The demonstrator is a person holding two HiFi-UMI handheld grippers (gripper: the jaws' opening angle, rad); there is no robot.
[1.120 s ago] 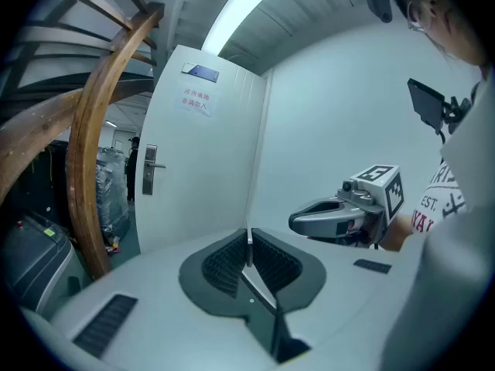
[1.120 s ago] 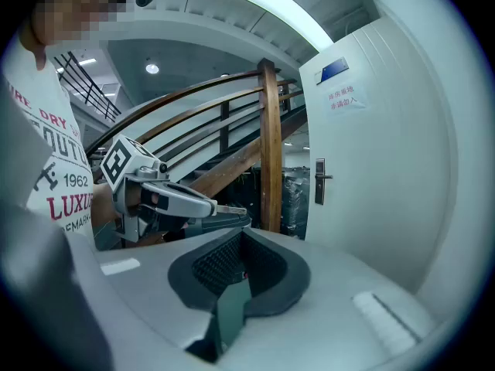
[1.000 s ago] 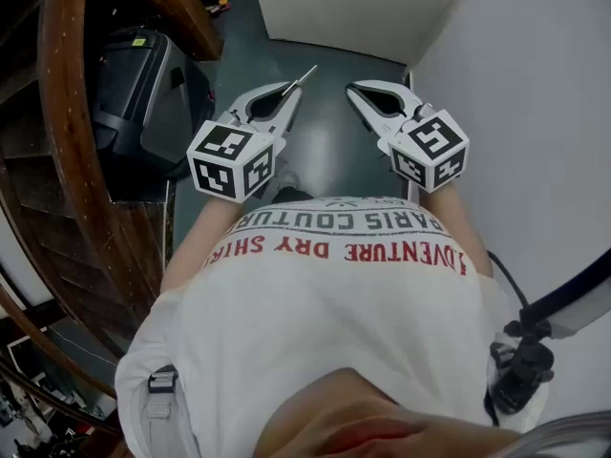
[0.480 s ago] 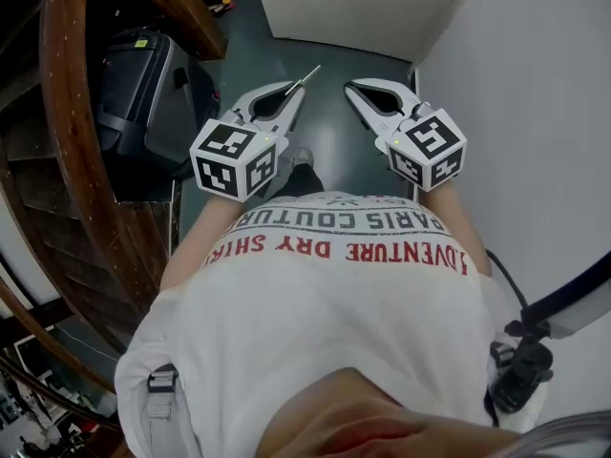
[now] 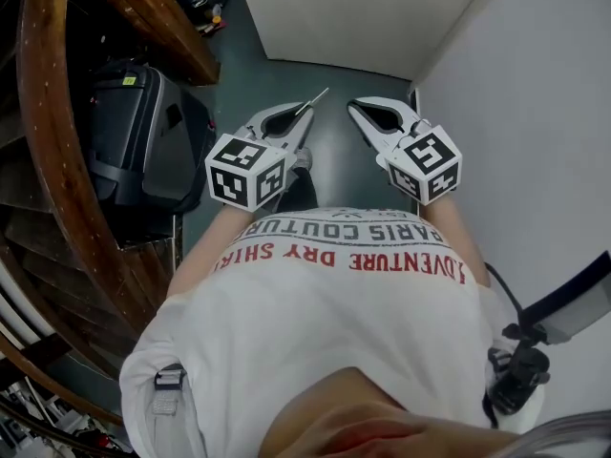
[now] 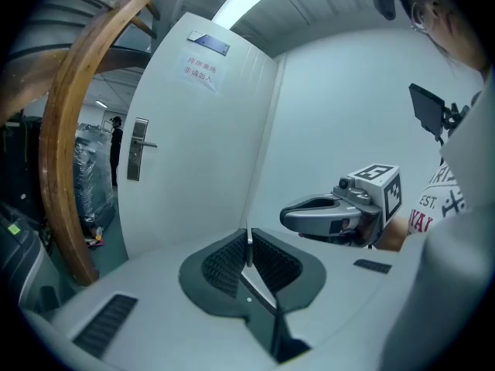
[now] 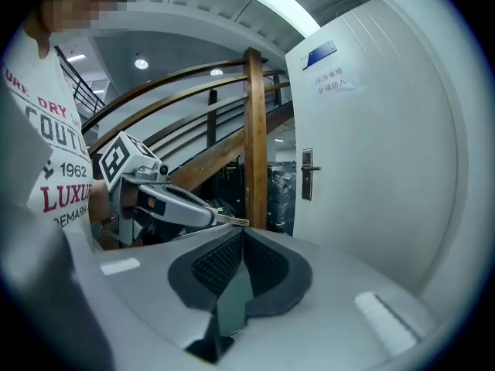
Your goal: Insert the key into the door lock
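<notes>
In the head view my left gripper (image 5: 304, 113) is shut on a thin metal key (image 5: 316, 97), whose blade sticks out past the jaw tips toward the white door (image 5: 334, 17). Seen from the left gripper view, the key (image 6: 248, 246) stands upright between the closed pads. The door's lock plate and handle (image 6: 137, 148) are far off to the left. My right gripper (image 5: 355, 106) is beside the left one, shut with nothing in it. From the right gripper view, the lock plate (image 7: 307, 174) shows on the door's edge ahead, and the left gripper (image 7: 166, 201) is at the left.
A curved wooden stair rail (image 5: 43, 160) and a black case (image 5: 143, 132) are at the left. A white wall (image 5: 535, 113) runs close along the right. Dark floor (image 5: 334, 160) leads to the door. A wooden post (image 7: 255, 137) stands beside the door.
Both grippers and the person have moved forward toward the white door, side by side. The key stays in the left jaws; the right jaws stay shut.
</notes>
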